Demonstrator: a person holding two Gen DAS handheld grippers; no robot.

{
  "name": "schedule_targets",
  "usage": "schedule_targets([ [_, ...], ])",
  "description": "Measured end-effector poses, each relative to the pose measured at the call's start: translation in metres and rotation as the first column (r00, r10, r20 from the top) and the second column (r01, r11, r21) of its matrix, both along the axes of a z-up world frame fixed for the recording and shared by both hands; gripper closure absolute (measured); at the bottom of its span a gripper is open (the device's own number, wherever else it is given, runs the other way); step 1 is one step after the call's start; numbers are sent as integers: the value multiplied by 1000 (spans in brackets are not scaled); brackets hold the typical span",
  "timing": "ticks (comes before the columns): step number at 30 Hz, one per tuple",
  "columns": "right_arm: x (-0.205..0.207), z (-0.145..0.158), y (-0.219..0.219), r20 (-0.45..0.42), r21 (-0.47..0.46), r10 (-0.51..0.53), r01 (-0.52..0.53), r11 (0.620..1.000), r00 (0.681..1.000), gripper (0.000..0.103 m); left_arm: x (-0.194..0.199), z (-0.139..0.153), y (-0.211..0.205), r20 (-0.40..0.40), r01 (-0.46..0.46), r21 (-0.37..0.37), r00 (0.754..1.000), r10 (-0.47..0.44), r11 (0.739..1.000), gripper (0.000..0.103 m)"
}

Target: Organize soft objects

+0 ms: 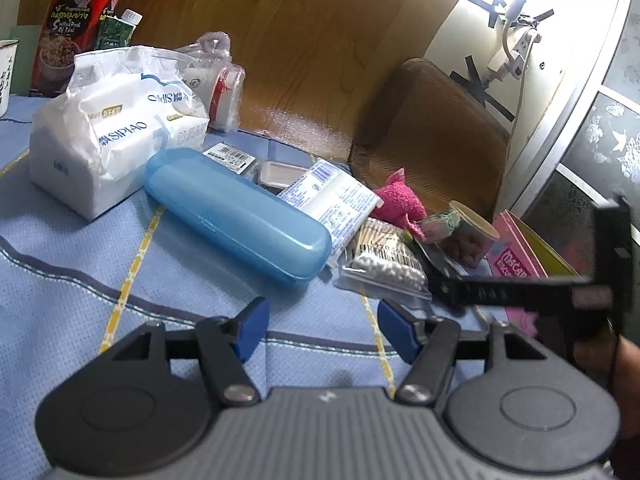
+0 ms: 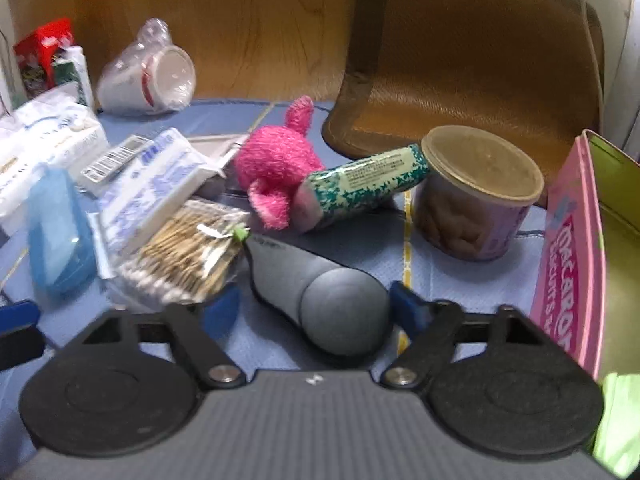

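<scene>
A pink plush toy (image 2: 276, 164) lies on the blue cloth among clutter; it also shows in the left wrist view (image 1: 398, 200). A grey padded eye mask (image 2: 320, 292) lies right before my right gripper (image 2: 314, 308), whose blue fingers stand open on either side of its rounded end. A white tissue pack (image 1: 108, 136) sits at the left. My left gripper (image 1: 322, 326) is open and empty above bare cloth, short of the blue case (image 1: 236, 212). The right gripper's black frame (image 1: 520, 292) shows at the right of the left view.
A cotton swab bag (image 2: 188, 252), a white-blue packet (image 2: 156, 188), a green-patterned tube (image 2: 360, 184), a lidded tub (image 2: 476, 196) and a pink open box (image 2: 576, 264) crowd the cloth. A wrapped cup (image 2: 152, 76) and red carton (image 1: 76, 24) stand behind. A brown chair (image 2: 460, 60) is beyond.
</scene>
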State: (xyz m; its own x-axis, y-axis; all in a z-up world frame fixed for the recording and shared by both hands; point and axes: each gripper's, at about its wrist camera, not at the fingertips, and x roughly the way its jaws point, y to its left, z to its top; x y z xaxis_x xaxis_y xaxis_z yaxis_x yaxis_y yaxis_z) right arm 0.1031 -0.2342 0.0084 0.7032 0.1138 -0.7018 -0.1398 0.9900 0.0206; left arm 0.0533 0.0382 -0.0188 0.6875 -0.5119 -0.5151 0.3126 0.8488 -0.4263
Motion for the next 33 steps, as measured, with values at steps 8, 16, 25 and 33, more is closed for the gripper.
schedule_targets([
  [8, -74, -5, 5, 86, 43, 76, -80, 996, 993, 50, -7, 2, -7, -21, 43, 3, 999, -43, 999, 41],
  [16, -97, -14, 13, 124, 182, 79, -101, 978, 989, 52, -13, 7, -42, -119, 182, -81, 974, -191, 980, 44],
  [25, -125, -21, 18, 184, 157, 111, -141, 977, 977, 52, -12, -4, -67, -218, 209, -147, 946, -238, 967, 67],
  [33, -143, -22, 25, 296, 54, 137, -160, 986, 945, 54, -26, 29, -90, -124, 276, -87, 950, -285, 957, 81],
])
